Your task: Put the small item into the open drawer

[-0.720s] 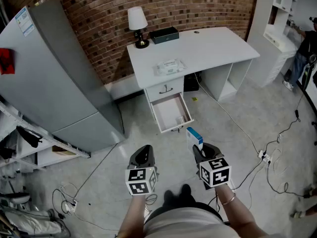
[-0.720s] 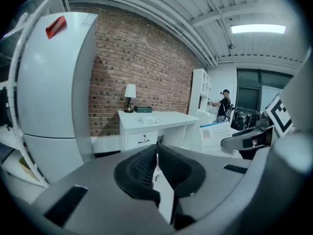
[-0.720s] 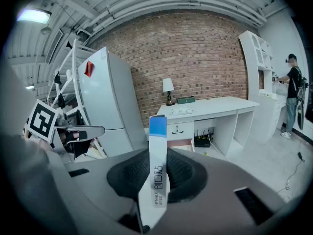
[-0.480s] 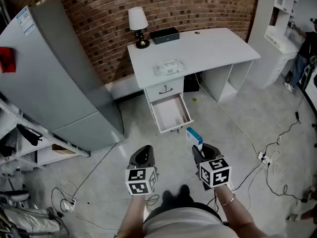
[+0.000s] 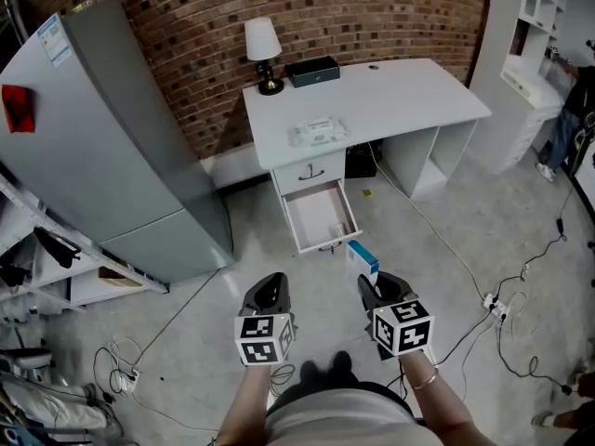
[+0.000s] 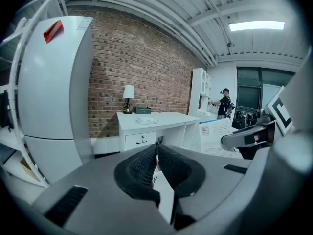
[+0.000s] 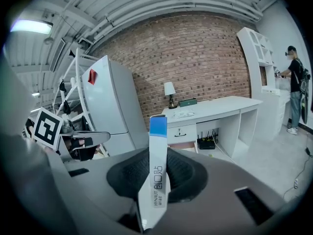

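My right gripper is shut on a small white box with a blue end, which stands up between the jaws. My left gripper is shut with nothing in it; its pads meet in the left gripper view. Both hang over the floor, short of the white desk. The open drawer sticks out below the desk's left part, ahead of the two grippers. It shows as a small opening in the right gripper view.
A grey fridge stands at the left beside shelving. On the desk sit a lamp, a dark box and a white packet. Cables trail over the floor at right. A person stands far right.
The view has shifted slightly, so the desk and drawer sit a little further right. The grippers and the held box keep the same pose.
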`<state>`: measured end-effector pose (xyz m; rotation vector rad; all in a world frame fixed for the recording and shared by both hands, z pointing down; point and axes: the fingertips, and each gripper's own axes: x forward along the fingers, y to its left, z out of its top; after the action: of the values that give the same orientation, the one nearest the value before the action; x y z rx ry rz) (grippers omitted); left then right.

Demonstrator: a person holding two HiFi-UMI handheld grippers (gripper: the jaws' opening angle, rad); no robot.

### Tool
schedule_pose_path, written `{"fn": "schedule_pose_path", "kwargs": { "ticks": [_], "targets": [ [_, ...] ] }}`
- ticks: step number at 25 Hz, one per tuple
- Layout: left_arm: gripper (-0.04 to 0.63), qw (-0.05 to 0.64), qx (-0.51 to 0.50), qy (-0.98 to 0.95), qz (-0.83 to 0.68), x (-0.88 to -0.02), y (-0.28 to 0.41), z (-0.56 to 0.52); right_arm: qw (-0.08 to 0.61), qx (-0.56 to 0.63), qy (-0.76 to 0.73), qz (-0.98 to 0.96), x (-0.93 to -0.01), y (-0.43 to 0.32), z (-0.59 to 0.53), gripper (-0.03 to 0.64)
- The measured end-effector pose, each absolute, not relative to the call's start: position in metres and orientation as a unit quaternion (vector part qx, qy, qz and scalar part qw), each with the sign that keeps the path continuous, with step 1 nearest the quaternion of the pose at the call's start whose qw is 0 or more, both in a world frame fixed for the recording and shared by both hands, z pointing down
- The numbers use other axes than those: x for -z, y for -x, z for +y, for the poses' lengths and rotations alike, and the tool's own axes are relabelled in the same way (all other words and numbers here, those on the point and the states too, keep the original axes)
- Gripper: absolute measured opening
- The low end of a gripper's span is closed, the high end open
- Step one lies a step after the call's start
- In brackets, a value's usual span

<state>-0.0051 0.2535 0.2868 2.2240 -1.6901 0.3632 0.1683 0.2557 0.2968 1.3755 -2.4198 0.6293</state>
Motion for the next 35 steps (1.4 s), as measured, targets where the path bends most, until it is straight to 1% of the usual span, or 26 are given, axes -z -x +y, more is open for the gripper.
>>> {"fn": "schedule_pose_path", "kwargs": {
  "ticks": [7, 20, 28, 35],
  "targets": [
    [0.029, 0.153, -0.122, -0.772, -0.604, -0.279, -0.004, 0.248, 0.133, -0.223, -0.476, -0.84, -0.293, -0.186, 0.25, 0.087],
    [0.029, 0.138, -0.125, -0.763, -0.619, -0.274, -0.014, 0.25, 0.131, -0.219, -0.456, -0.853, -0.296, -0.192, 0.245, 0.087],
    [0.029, 0.147, -0.129, -0.758, -0.622, -0.282, 0.002, 0.225, 0.13, -0.221, -0.453, -0.854, -0.3, -0.175, 0.218, 0.087],
    [0.029, 0.156, -0.126, -0.758, -0.62, -0.294, 0.031, 0.166, 0.139, -0.218, -0.455, -0.852, -0.305, -0.149, 0.162, 0.087]
  ]
}}
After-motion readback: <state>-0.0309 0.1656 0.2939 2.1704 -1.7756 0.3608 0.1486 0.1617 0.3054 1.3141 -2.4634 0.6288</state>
